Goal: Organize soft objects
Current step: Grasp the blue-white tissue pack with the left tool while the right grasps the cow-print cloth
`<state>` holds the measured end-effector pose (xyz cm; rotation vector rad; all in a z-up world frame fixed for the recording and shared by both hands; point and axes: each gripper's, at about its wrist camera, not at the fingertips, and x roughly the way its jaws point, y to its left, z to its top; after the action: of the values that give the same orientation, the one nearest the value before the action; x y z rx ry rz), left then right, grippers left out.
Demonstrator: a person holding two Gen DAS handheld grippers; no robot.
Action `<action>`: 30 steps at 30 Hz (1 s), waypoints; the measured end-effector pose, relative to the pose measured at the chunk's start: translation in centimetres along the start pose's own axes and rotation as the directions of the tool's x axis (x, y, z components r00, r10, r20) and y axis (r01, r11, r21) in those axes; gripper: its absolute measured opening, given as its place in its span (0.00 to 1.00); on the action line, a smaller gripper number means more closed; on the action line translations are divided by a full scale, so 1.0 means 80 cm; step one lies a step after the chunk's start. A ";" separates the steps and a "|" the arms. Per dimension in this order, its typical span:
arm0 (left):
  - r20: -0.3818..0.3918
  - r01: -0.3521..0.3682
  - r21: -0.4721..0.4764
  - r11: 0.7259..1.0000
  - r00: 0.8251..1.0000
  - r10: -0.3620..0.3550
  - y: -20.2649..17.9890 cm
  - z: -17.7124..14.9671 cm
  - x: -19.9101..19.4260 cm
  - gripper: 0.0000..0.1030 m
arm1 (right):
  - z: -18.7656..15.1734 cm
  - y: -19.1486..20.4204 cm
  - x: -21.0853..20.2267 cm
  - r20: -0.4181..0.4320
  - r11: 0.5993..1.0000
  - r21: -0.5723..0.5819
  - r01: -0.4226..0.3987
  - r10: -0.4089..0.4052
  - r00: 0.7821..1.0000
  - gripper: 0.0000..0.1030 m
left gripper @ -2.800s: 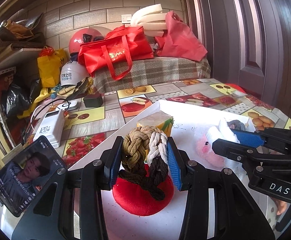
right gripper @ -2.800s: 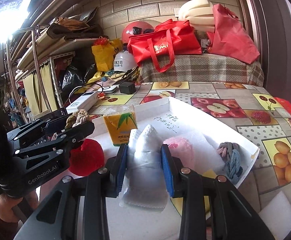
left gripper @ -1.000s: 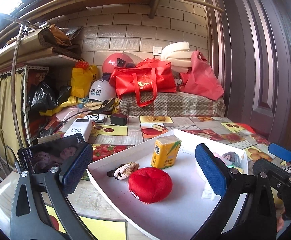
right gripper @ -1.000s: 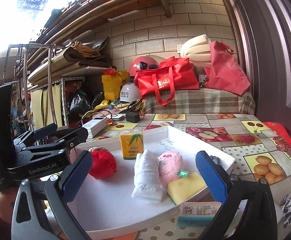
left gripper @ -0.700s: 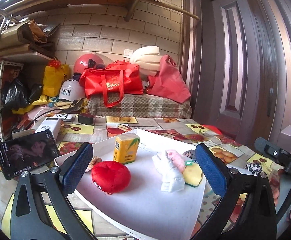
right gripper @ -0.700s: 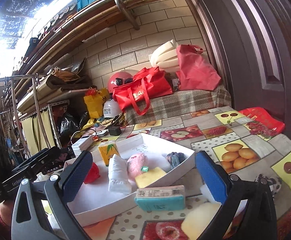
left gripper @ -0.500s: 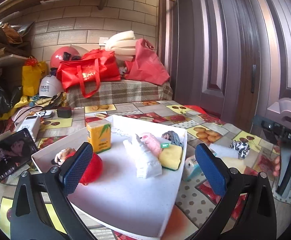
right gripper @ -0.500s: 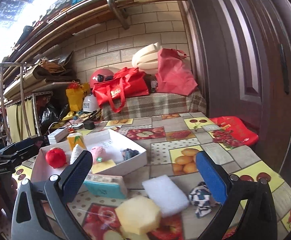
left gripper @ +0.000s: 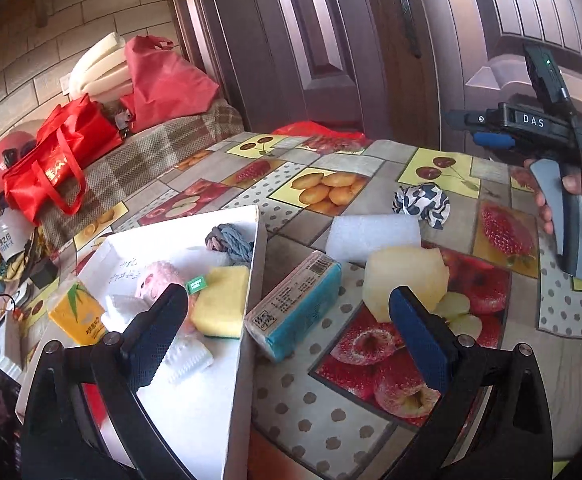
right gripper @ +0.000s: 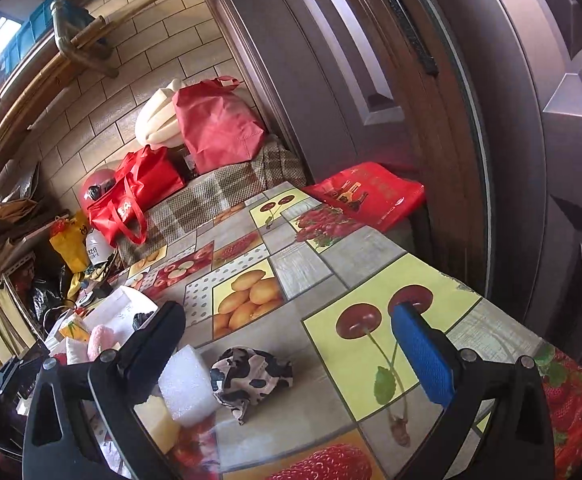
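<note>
A white tray [left gripper: 251,264] on the fruit-print table holds a yellow sponge [left gripper: 221,306], a pink plush [left gripper: 159,280], a grey-blue knotted rope [left gripper: 231,240], a yellow tissue pack [left gripper: 77,316] and a white cloth [left gripper: 187,356]. Right of the tray lie a teal packet [left gripper: 295,308], a pale yellow foam piece [left gripper: 405,280], a white foam block [left gripper: 375,234] and a black-and-white scrunchie [left gripper: 421,200]. My left gripper [left gripper: 287,336] is open and empty above the teal packet. My right gripper [right gripper: 287,356] is open and empty over the scrunchie [right gripper: 251,376] and white foam [right gripper: 187,384].
Red bags [left gripper: 59,160] and a helmet [left gripper: 7,152] sit on a checked bench at the back. A brown door [left gripper: 331,40] stands close behind the table. A red bag [right gripper: 367,196] lies at the table's far edge. The right gripper's handle [left gripper: 563,200] is held at the right.
Both grippers let go of their items in the tray, opened, drew back and swung right; the loose foam, packet and scrunchie on the table now fill the views.
</note>
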<state>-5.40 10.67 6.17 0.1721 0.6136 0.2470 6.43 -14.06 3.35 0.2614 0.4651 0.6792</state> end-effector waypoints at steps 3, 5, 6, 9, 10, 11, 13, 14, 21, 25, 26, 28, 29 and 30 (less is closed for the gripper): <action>-0.047 0.003 0.024 1.000 0.999 -0.001 -0.003 0.012 0.028 0.86 | -0.003 0.003 0.006 -0.018 1.000 0.005 -0.023 0.023 1.000 1.00; -0.074 -0.007 0.047 0.999 0.997 0.010 -0.007 0.015 0.044 0.86 | -0.005 0.006 0.010 -0.030 0.999 0.008 -0.039 0.039 0.999 1.00; -0.093 -0.010 0.058 0.998 0.996 0.015 -0.008 0.016 0.052 0.86 | -0.005 0.007 0.011 -0.036 0.999 0.004 -0.043 0.043 0.998 1.00; -0.154 0.014 0.088 0.996 0.988 0.000 -0.012 0.015 0.070 0.72 | -0.004 0.009 0.010 -0.035 0.999 -0.005 -0.050 0.050 0.998 1.00; -0.180 0.030 0.095 0.995 0.984 -0.012 -0.014 0.013 0.074 0.60 | -0.004 0.008 0.009 -0.033 0.999 -0.002 -0.052 0.052 0.998 1.00; -0.209 0.046 0.100 0.994 0.978 -0.024 -0.017 0.010 0.078 0.51 | -0.004 0.006 0.009 -0.033 0.999 0.005 -0.053 0.054 0.998 1.00; -0.223 0.025 0.130 0.991 0.975 0.005 -0.021 0.007 0.079 0.48 | -0.004 0.002 0.011 -0.038 0.998 0.024 -0.053 0.054 0.998 1.00; -0.228 0.026 0.129 0.991 0.974 0.004 -0.021 0.007 0.079 0.48 | -0.004 -0.001 0.012 -0.041 0.998 0.035 -0.051 0.052 0.998 1.00; -0.258 0.017 0.195 0.981 0.965 0.035 -0.033 0.006 0.077 0.35 | -0.004 -0.006 0.011 -0.039 0.997 0.062 -0.044 0.047 0.998 1.00; -0.265 0.033 0.217 0.976 0.964 0.026 -0.043 -0.001 0.055 0.32 | -0.004 -0.002 0.013 -0.059 0.998 0.038 -0.041 0.043 0.997 1.00; -0.261 0.038 0.209 0.977 0.965 0.019 -0.045 -0.005 0.048 0.32 | -0.003 0.001 0.015 -0.075 0.999 0.020 -0.042 0.044 0.996 1.00; -0.249 0.044 0.175 0.984 0.969 0.001 -0.046 -0.012 0.033 0.32 | -0.003 0.011 0.021 -0.114 0.999 -0.037 -0.032 0.028 0.993 1.00; -0.244 0.060 0.145 0.988 0.970 -0.023 -0.045 -0.014 0.025 0.31 | -0.004 0.016 0.024 -0.133 0.997 -0.070 -0.027 0.017 0.991 1.00; -0.234 0.073 0.116 0.991 0.971 -0.044 -0.043 -0.017 0.016 0.31 | -0.006 0.024 0.030 -0.159 0.994 -0.109 -0.021 0.004 0.987 1.00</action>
<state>-4.54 7.84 3.57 0.2468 0.8656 0.1725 6.79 -11.03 2.89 0.1058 0.5766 0.7387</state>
